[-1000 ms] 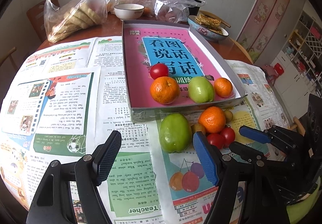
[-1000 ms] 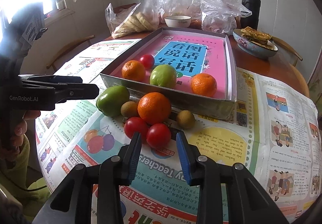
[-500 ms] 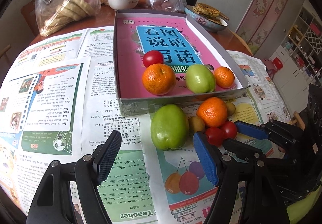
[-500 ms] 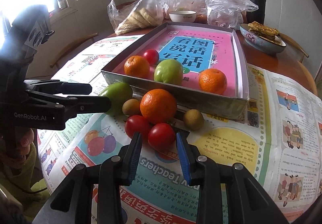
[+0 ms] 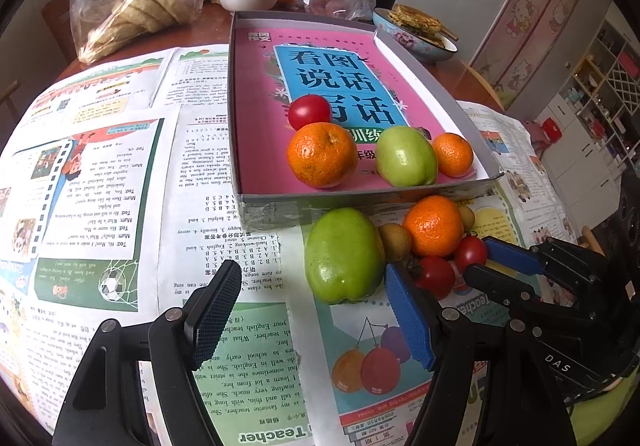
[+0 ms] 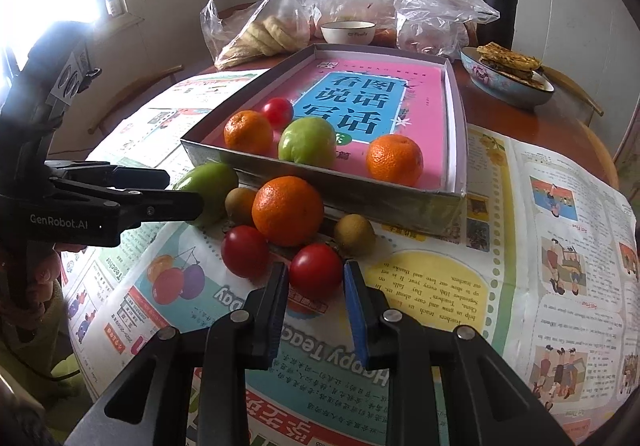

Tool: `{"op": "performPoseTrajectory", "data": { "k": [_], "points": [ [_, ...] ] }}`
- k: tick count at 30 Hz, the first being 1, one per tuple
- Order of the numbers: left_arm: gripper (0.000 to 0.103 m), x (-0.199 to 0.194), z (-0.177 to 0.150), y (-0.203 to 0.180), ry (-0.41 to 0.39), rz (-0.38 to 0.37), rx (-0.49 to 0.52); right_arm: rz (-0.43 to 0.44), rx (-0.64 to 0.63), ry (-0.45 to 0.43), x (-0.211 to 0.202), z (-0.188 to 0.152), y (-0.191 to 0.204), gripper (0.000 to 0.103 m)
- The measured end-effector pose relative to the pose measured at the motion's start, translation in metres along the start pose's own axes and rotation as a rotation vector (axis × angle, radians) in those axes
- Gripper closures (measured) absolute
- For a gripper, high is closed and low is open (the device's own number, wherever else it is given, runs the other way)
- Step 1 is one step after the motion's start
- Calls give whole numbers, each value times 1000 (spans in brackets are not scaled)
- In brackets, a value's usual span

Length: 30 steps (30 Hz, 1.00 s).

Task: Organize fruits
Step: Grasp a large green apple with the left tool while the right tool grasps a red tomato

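Looking along your left gripper (image 5: 310, 320), jaws released, you see a green apple (image 5: 343, 256) on newspaper (image 5: 120, 181) reading "Teacher" — just before the grey tray (image 5: 440, 73). From your right gripper (image 6: 316, 298), parted jaws flank a tomato (image 6: 316, 270); "GenRobot.AI" marks the left gripper.

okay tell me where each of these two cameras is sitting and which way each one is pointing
Left wrist: rides the left claw, looking forward over the newspaper at the green apple and box tray; own open fingers show, the right claw intrudes at right.
Right wrist: rides the right claw, facing a red tomato between its open fingers; the left claw and holding hand enter at left.
Shared: the tray, the loose orange, the thermos.
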<state>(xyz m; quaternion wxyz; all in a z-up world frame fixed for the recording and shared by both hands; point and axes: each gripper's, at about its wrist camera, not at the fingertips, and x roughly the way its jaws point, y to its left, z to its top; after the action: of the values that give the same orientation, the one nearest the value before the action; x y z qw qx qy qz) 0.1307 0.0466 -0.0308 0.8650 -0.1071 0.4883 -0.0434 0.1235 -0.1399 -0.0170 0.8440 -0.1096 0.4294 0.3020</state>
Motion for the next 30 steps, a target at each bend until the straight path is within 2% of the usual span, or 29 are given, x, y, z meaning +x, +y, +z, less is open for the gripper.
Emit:
{"op": "performPoseTrajectory", "data": {
  "k": [16,23,30],
  "points": [
    [28,11,5,-1,13,-19,-12,-3,19,16,13,3,1,73],
    [42,15,7,-4,16,-52,-5,5,29,14,12,3,0,73],
    [47,18,10,-5,13,-69,-6,12,34,7,10,2,-2,73]
  ]
}}
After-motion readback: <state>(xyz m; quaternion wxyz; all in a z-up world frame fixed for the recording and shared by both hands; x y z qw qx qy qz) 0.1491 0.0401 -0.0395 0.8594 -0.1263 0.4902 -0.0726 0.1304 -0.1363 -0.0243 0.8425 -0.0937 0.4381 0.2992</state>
